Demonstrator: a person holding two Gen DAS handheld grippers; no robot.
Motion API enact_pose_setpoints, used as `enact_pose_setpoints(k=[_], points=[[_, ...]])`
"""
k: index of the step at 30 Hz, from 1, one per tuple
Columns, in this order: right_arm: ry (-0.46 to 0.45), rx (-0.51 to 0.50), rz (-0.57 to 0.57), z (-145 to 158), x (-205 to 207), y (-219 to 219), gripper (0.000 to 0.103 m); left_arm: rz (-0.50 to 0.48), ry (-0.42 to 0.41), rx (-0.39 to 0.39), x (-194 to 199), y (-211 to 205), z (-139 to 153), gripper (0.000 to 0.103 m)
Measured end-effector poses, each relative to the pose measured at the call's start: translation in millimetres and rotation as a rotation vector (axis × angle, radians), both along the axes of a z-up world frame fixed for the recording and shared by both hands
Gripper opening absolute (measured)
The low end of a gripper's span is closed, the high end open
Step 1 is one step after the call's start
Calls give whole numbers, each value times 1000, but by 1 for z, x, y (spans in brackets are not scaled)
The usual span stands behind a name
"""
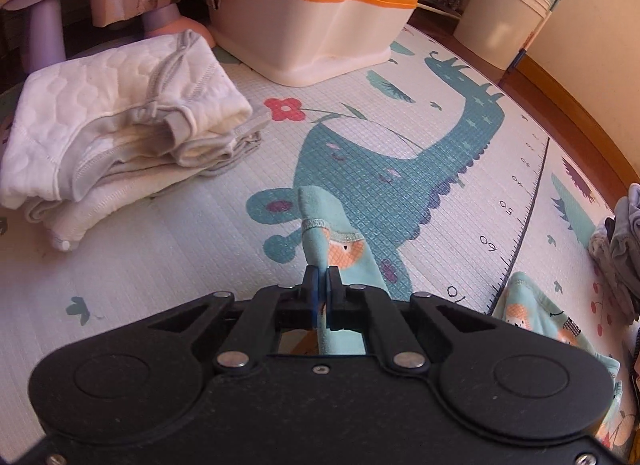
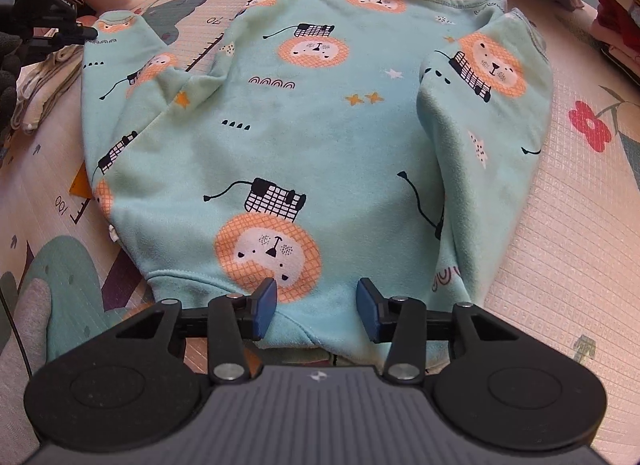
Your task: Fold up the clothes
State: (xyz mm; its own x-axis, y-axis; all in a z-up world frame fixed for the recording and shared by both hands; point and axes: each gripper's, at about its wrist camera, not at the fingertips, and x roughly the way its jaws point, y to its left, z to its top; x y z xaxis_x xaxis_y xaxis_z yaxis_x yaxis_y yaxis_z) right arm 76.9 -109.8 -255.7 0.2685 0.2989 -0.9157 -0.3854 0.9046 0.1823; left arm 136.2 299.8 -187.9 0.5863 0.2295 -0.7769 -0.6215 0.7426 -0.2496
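On mat (image 1: 400,113), ruler marks "60", "50"

Both grippers were matte black: the left gripper (image 1: 322,275) had silver pivot screws, while the right gripper (image 2: 316,301) had blue finger pads (image 2: 266,307) and a ribbed grey housing.

The left gripper (image 1: 322,279) body hides most of the teal lion-print top (image 1: 532,317) in its own view, the right gripper (image 2: 316,305) body covers that top's near hem, and the dark clothes pile (image 1: 618,249) and white bucket (image 1: 502,21) are cut by frame edges
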Motion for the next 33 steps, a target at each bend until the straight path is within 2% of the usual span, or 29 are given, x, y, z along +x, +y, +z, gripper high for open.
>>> enact_pose_setpoints(k=[6, 15, 16, 18, 20, 22, 25, 28, 33], points=[[22, 8, -28, 0, -1, 9, 41, 50, 20, 10, -20, 20, -11, 0], [47, -3, -37, -1, 0, 10, 40, 88, 150, 57, -34, 27, -50, 2], [38, 6, -38, 2, 0, 7, 40, 101, 162, 67, -34, 26, -51, 6], [19, 24, -40, 9, -1, 2, 40, 136, 181, 103, -34, 21, -46, 6], [-10, 49, -43, 19, -1, -4, 40, 121, 180, 151, -29, 10, -37, 6], [-44, 83, -50, 29, -2, -12, 40, 76, 166, 195, -21, -6, -27, 6], [-92, 125, -71, 43, 0, -24, 40, -38, 108, 191, -10, -40, -16, 6], [-134, 159, -126, 52, 3, -41, 40, -167, 63, 153, -3, -76, -15, 6], [-174, 210, -225, 62, 12, -69, 40, -316, 81, 91, -6, -132, -29, 6]])
